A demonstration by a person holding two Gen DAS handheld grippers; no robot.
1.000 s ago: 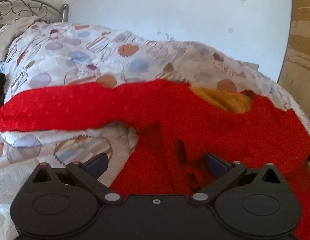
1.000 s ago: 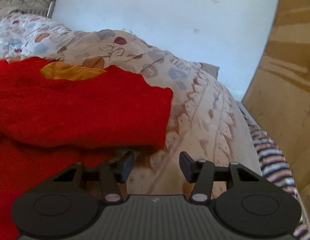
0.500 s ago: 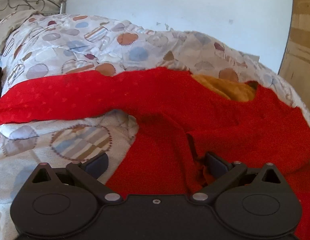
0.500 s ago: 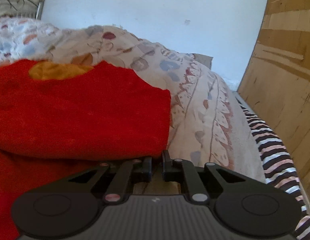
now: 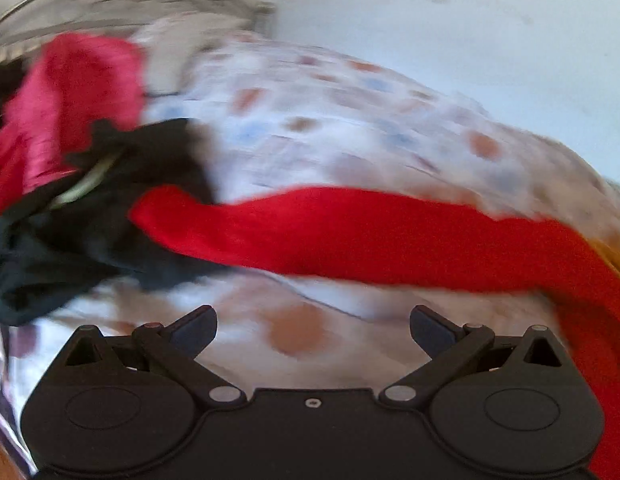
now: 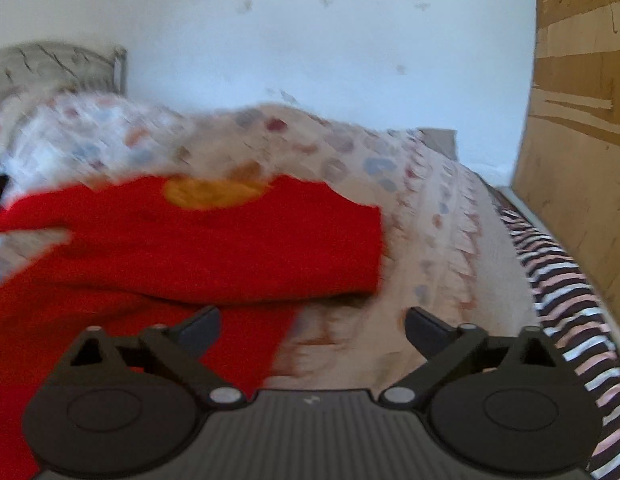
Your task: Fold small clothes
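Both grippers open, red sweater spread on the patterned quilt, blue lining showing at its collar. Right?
Not quite: the lining at the collar is mustard yellow, not blue, as the right wrist view shows. The rest holds: the red sweater lies spread on the patterned quilt, and both the left gripper and the right gripper are open with nothing clamped.

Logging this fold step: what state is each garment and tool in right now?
Red sweater: lying on the bed, right side folded over, left sleeve stretched out.
Black garment: crumpled, unfolded.
Left tool: open, empty.
Right tool: opening, nothing gripped.
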